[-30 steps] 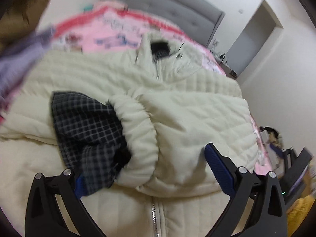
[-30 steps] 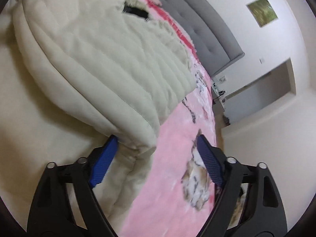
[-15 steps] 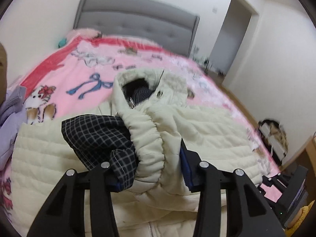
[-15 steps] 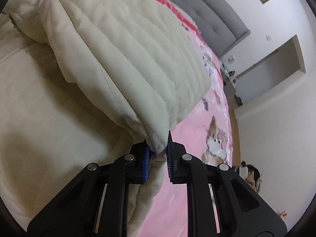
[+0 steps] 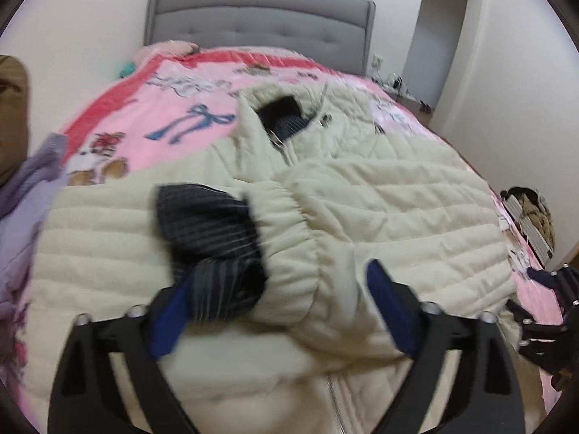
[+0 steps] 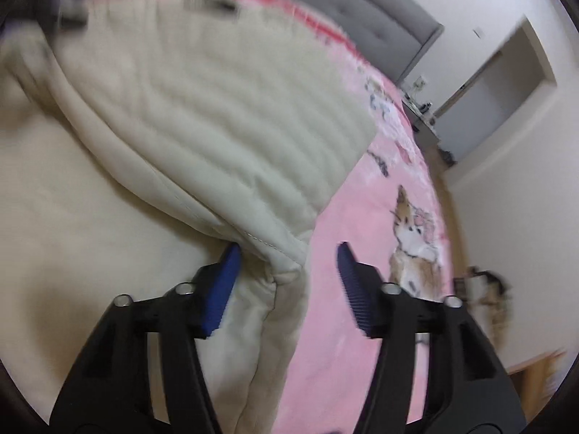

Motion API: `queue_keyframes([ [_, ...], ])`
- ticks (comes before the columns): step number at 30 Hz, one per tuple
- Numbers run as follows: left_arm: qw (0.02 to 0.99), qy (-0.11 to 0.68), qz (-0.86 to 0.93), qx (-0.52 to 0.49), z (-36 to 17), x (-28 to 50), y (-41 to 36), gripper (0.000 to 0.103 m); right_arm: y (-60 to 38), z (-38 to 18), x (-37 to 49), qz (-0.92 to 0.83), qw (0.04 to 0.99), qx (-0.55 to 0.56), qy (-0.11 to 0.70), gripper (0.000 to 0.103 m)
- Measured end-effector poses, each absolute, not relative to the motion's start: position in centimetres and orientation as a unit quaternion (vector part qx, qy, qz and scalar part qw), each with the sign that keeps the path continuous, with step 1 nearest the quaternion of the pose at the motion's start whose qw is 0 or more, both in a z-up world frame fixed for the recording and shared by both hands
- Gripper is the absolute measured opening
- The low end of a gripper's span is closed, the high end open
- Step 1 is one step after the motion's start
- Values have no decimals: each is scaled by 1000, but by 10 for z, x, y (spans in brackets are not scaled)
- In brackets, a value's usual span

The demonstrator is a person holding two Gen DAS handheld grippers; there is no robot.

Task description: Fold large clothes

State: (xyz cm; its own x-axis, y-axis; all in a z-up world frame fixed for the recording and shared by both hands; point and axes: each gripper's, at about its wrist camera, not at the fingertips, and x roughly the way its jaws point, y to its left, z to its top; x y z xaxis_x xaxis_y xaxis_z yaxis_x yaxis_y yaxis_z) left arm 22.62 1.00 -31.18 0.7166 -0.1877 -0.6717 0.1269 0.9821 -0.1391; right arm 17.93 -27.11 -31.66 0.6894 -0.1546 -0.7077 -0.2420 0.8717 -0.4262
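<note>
Left wrist view. A cream quilted jacket [image 5: 380,209] lies spread across a bed with a pink blanket [image 5: 173,108], collar toward the grey headboard [image 5: 260,18]. One sleeve is folded over the jacket's front; its gathered cuff [image 5: 293,238] sits near the middle, with dark checked lining [image 5: 210,231] spilling out of it to the left. The left gripper [image 5: 275,307] stands wide, its blue pads on either side of the cuff and lining, not pinching either. The left pad overlaps the lining's edge; contact cannot be told through the blur. The jacket's zipper [image 5: 334,398] runs down between the gripper arms at the bottom. Purple cloth [image 5: 29,195] lies at the left edge of the bed, something brown [image 5: 12,115] behind it. A doorway [image 5: 441,25] opens at the right, and the other gripper's black frame shows at the far right edge.

Right wrist view. Heavily blurred toward the top. The jacket [image 6: 224,108] fills the left and centre, a folded layer lying over a lower one. Its lower corner, with a stitched hem [image 6: 282,253], lies between the fingers of the right gripper [image 6: 287,282], which is spread wide and grips nothing. The left blue pad [image 6: 222,285] rests against or just beside the fabric; the right pad hangs over the pink blanket [image 6: 347,361], apart from the jacket. A dog print [image 6: 412,238] shows on the blanket to the right. Headboard [image 6: 380,29] and doorway [image 6: 499,101] are in the background.
</note>
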Motion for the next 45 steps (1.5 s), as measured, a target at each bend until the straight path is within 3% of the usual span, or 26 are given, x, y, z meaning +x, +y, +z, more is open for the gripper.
queue_keyframes([
  [3,937,343,-54,-39,-302,201,24,93,-281,-285,162,46,908,-195,368,56],
  [5,949,309,-43,-40,-290,188,28,93,-284,-273,167,52,917,-169,358,65],
  [8,950,298,-90,-27,-279,196,12,93,-285,-264,197,75,924,-123,355,68],
  [10,940,317,-124,-16,-280,213,-2,93,-282,-267,227,84,923,-100,363,66],
  [13,926,353,-134,20,-293,236,-24,91,-276,-281,267,73,914,-83,389,49],
  [19,894,427,-131,15,-337,267,-30,91,-282,-325,308,24,882,-69,465,49],
  [23,893,429,-135,16,-347,272,-31,92,-285,-352,313,20,867,-73,493,53],
  [26,901,406,-149,21,-325,263,-23,92,-290,-332,308,20,883,-47,467,53],
  [30,934,318,-161,23,-273,254,6,92,-288,-260,297,61,936,-27,346,61],
  [35,938,299,-143,103,-241,344,1,92,-243,-232,378,102,937,-105,316,68],
  [38,924,321,-149,145,-242,405,-11,92,-204,-236,445,141,921,-118,344,74],
  [45,877,367,-169,259,-276,488,-44,90,-136,-265,550,125,892,-154,405,68],
])
